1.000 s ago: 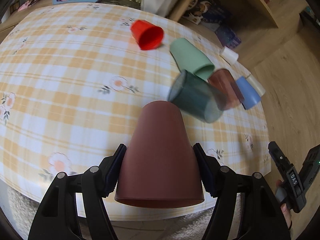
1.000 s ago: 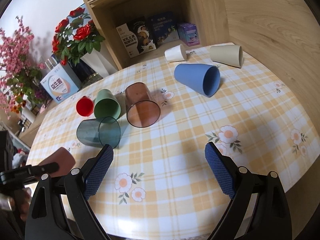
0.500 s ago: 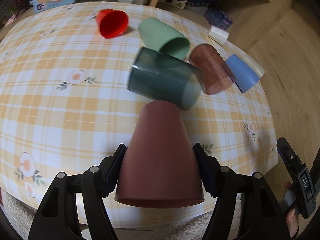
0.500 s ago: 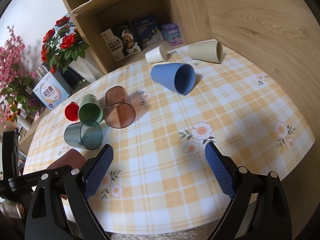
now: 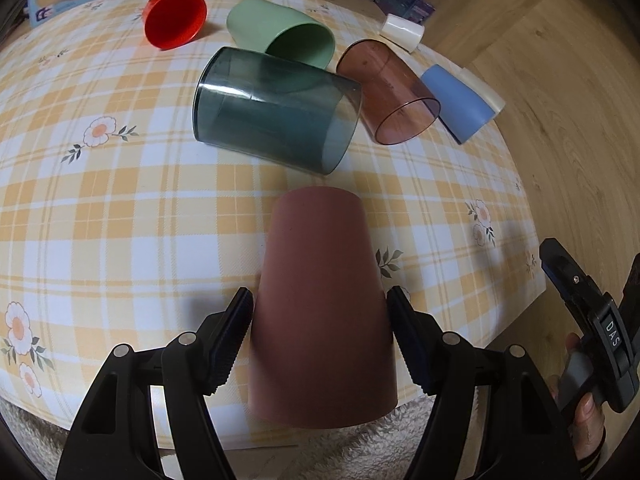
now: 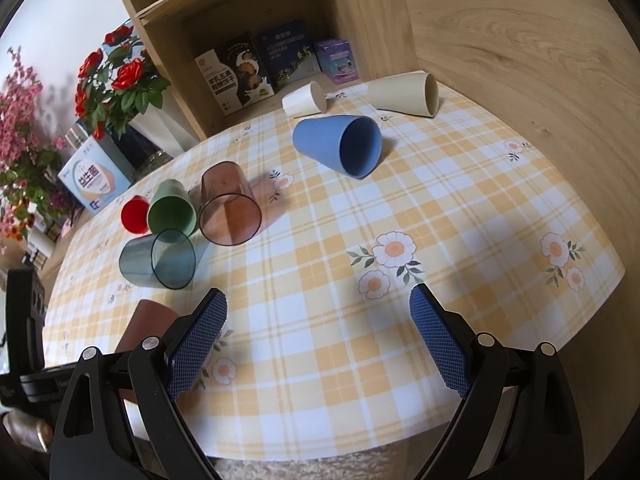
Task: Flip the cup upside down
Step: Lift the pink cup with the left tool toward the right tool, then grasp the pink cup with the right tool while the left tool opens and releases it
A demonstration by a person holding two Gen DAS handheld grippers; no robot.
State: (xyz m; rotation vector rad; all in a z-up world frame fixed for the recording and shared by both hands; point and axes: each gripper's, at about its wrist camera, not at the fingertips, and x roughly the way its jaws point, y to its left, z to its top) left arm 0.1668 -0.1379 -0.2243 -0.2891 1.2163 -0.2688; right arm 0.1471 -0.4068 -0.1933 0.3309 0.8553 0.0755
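Observation:
My left gripper [image 5: 320, 316] is shut on a brown cup [image 5: 320, 304], held with its closed base pointing away and its rim toward the camera, over the near edge of the checked table [image 5: 120, 208]. The cup also shows in the right wrist view [image 6: 150, 324], low at the left. My right gripper [image 6: 318, 320] is open and empty above the table's near edge.
Several cups lie on their sides: dark teal [image 5: 276, 110], green [image 5: 280, 32], red [image 5: 176, 18], clear brown [image 5: 388, 92], blue [image 6: 340, 146], beige [image 6: 404, 94], small white [image 6: 304, 99]. A wooden shelf [image 6: 360, 20] with boxes and flower vases [image 6: 120, 80] stand behind.
My left gripper has carried the brown cup forward, closer to the teal cup. My right gripper has drifted back a little and stays open.

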